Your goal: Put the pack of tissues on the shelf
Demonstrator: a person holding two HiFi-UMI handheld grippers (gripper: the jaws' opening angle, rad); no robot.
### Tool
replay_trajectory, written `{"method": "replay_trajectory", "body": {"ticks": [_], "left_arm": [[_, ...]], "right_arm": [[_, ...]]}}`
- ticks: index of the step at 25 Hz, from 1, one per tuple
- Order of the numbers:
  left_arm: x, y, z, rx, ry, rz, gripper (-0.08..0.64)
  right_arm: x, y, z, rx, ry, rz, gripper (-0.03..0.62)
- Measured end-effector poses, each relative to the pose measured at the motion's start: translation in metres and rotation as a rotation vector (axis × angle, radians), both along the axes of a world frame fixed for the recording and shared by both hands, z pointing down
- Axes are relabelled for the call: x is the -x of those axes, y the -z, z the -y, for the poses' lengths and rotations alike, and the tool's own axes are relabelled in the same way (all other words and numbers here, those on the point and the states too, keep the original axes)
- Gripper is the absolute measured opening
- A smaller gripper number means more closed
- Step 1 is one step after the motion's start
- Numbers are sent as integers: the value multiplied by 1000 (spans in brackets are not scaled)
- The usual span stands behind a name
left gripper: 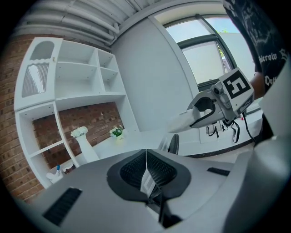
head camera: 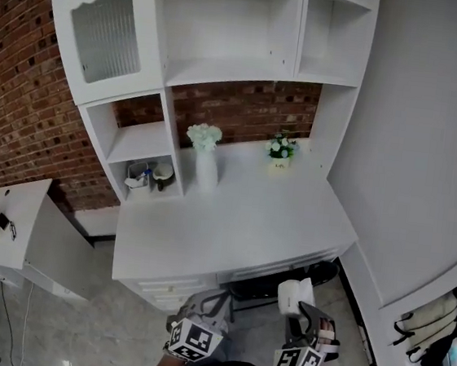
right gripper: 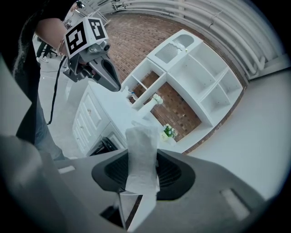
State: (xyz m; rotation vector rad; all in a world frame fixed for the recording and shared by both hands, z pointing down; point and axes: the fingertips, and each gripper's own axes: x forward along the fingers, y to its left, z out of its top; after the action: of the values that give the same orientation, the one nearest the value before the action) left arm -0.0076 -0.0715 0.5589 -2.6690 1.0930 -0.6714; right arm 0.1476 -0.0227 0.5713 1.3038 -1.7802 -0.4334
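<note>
1. Pack (head camera: 294, 295): white and soft, standing upright between the jaws of the right hand-held gripper (head camera: 299, 311). It is hanging over the floor (head camera: 72, 332) just in front of the bench (head camera: 240, 229), touching neither.
2. Right hand-held gripper, own view (right gripper: 143, 176): the jaws are standing roughly half apart and pressing on the pack (right gripper: 142, 157) from both sides. The pack's top is sticking up past the jaw tips.
3. Left hand-held gripper (head camera: 208, 300): in its own view (left gripper: 146, 169) the jaws are lying together, pad against pad, and holding nothing. It is hovering beside the right one, near the bench's front edge.
4. Shelf (head camera: 233, 70): a white unit rising from the back of the bench against a brick wall (head camera: 17, 96). Its open upper compartments are showing bare boards. A low left cubby (head camera: 149, 176) is holding items too small to name.
5. Bench contents: a vase (head camera: 204, 167) of white flowers and a small flower pot (head camera: 280, 153), both sitting near the back.
6. Done, as judged: the pick-up is looking complete, with the pack gripped and off any surface.
7. Left, as judged: the pack is sitting well apart from the shelf. Carrying it over the bench, raising it to a bare board, setting it down and opening the jaws are all remaining. The task is appearing to be in its early-to-middle part.
</note>
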Motion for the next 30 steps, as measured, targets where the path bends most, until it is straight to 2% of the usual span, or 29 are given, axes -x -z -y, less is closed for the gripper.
{"method": "replay_trajectory", "body": {"ticks": [5,8,11,15,20,30], "left_arm": [[1,12,44,-21,-14,11,12],[2,14,71,-8,-40,28,12],[0,12,96,5,-75,52,11],[-3,17,128,-4,-100,47,12],[-11,10,158,38,-175,71,12],[-13,13,206,25,-205,67,12]], "right_arm": [[-3,18,47,-43,-21,35,150],[-3,28,75,-63,-36,63,150],[0,32,99,-63,-39,36,150],[4,39,130,-61,-47,34,150],[5,43,163,-59,-72,27,150],[-4,71,214,-94,-97,37,150]]}}
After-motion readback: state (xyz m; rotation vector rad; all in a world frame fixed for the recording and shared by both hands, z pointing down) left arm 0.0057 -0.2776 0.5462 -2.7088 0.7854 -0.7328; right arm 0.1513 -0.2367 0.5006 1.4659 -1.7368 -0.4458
